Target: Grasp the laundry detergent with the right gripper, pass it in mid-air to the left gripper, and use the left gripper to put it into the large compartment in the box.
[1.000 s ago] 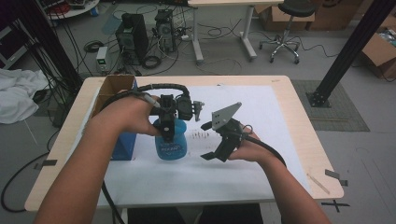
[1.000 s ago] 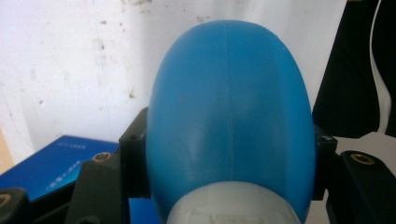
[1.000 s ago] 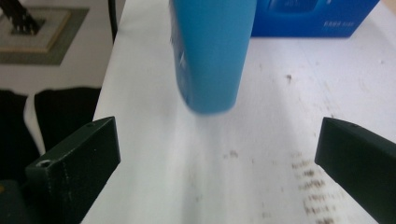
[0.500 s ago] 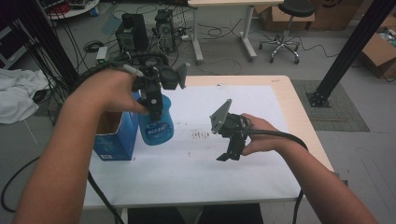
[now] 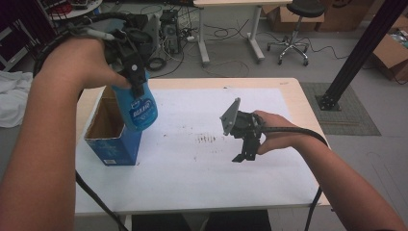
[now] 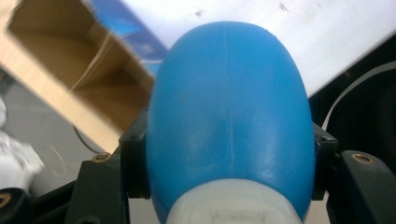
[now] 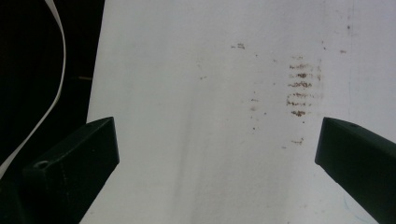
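The left tongs are clamping a blue bottle just under its white cap, holding it in the air over the open cardboard box near the counter's left edge. The right tongs are hanging spread and empty above the counter's stained white middle. The bottle is looking rigid, smooth and likely slippery (fill level hidden), so the narrow neck seems the safest hold; the box's contents are hard to make out.

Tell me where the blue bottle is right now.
In the high view, the blue bottle hangs at left, clamped in the left gripper, above the open cardboard box.
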Motion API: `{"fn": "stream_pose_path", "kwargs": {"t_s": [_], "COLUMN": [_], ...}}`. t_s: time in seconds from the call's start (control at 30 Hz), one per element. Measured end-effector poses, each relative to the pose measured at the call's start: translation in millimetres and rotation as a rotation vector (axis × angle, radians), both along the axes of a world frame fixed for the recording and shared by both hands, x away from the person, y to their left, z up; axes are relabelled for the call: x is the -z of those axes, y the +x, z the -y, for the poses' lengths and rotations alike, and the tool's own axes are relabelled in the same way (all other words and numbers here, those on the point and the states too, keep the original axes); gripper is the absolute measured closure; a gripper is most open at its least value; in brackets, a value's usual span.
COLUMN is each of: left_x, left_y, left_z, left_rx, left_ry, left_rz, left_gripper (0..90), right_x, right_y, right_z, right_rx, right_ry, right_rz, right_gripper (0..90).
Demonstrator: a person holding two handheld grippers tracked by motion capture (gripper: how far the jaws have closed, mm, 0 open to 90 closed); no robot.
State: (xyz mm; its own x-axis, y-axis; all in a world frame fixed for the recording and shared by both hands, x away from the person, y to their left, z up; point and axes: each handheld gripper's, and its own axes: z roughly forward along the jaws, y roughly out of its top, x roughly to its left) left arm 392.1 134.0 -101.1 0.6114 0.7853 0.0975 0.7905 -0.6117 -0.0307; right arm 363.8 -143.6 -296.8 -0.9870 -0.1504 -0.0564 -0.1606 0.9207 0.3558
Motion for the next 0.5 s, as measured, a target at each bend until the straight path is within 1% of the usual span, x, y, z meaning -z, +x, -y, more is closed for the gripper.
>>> {"fn": "stream_pose_path", "kwargs": {"t_s": [0.07,0.1,0.13,0.2,0.33,0.4,0.5], "left_x": [-5.1,-7.0,-8.8,-9.7,-8.0,-7.6,-9.5], "left_y": [0.9,1.5,2.0,2.6,5.4,5.6,6.1], "left_z": [-6.0,-9.3,-12.6,-19.2,-34.6,-41.3,-50.9], "left_rx": [-0.067,-0.107,-0.131,-0.202,-0.298,-0.348,-0.407], "left_ry": [0.005,0.005,0.013,0.008,-0.001,-0.012,-0.014], "left_rz": [0.010,0.009,0.005,-0.006,-0.028,-0.021,-0.010], "left_gripper": [38.1,38.1,38.1,38.1,38.1,38.1,38.1], "right_x": [-0.1,-0.2,-0.1,0.1,-0.5,-0.5,0.3], "right_y": [0.7,1.0,1.2,1.7,3.2,3.8,4.3], "right_z": [-0.2,-0.2,-0.2,0.1,1.9,2.7,2.6], "right_rx": [-0.002,-0.004,-0.005,-0.007,-0.005,-0.006,-0.008], "right_ry": [-0.012,-0.018,-0.022,-0.027,-0.032,-0.031,-0.036], "right_rz": [0.005,0.007,0.010,0.010,0.015,0.015,0.016], "right_gripper": [0.0,0.0,0.0,0.0,0.0,0.0,0.0]}}
